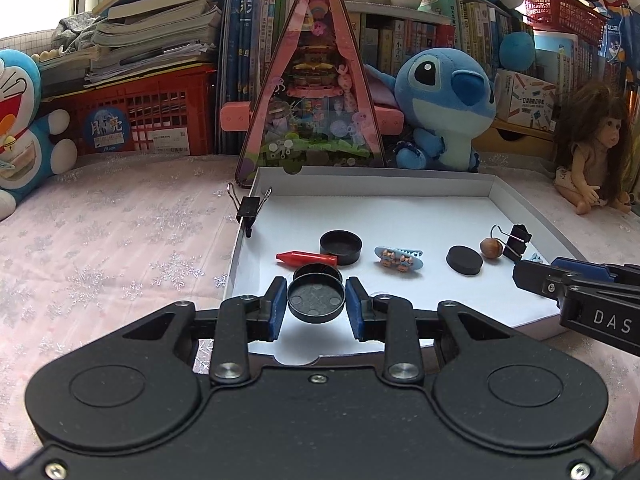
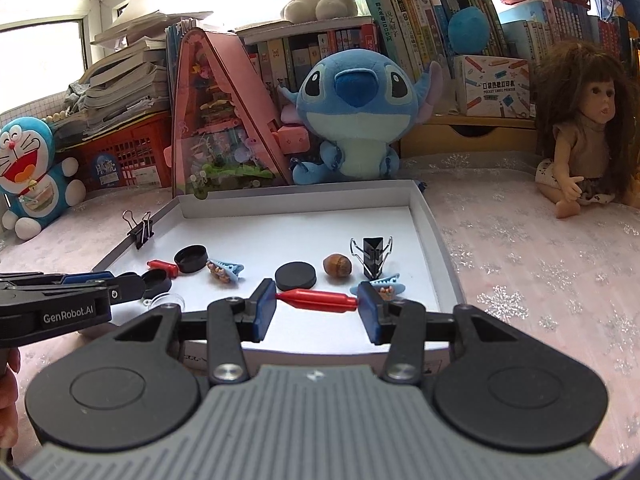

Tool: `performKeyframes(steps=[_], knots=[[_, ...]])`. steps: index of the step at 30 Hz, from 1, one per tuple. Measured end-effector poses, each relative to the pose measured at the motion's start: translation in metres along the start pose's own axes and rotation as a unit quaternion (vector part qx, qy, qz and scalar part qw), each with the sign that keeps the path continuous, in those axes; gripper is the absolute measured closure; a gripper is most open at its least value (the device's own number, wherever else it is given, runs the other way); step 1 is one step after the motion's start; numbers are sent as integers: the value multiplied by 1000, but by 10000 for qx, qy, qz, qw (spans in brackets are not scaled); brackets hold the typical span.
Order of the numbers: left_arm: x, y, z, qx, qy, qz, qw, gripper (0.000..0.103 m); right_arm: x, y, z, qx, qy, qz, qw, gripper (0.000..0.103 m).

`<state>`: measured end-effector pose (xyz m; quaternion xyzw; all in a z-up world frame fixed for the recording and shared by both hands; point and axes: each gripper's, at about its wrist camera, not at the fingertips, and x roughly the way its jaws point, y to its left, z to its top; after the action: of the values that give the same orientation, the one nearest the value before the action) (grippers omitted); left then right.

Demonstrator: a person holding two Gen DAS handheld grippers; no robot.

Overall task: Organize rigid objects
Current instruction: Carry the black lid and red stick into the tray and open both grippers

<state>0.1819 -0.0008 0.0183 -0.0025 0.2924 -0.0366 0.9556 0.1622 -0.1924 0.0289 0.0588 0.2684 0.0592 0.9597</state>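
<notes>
2 claws work over the white tray (image 1: 500, 190): left claw (image 1: 316, 300) clamps a light, rigid black cap (image 1: 316, 298) by its rim; right claw (image 2: 316, 304) pinches a slick red peg (image 2: 318, 299) endwise.

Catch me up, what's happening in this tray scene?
A person is sorting small items in a shallow white cardboard tray, one handheld gripper per hand. The left gripper brackets a round black plastic cap, apparently gripping it just above the tray floor. The right gripper holds a red plastic peg end to end between its blue pads. A brown nut and black binder clips lie loose.
</notes>
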Motion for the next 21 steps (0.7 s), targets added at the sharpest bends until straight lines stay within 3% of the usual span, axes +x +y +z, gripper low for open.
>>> performKeyframes(steps=[21], knots=[[24,1,2,-20,77,77,9999,73,28,1,0,-68,202,-19,9998,53]])
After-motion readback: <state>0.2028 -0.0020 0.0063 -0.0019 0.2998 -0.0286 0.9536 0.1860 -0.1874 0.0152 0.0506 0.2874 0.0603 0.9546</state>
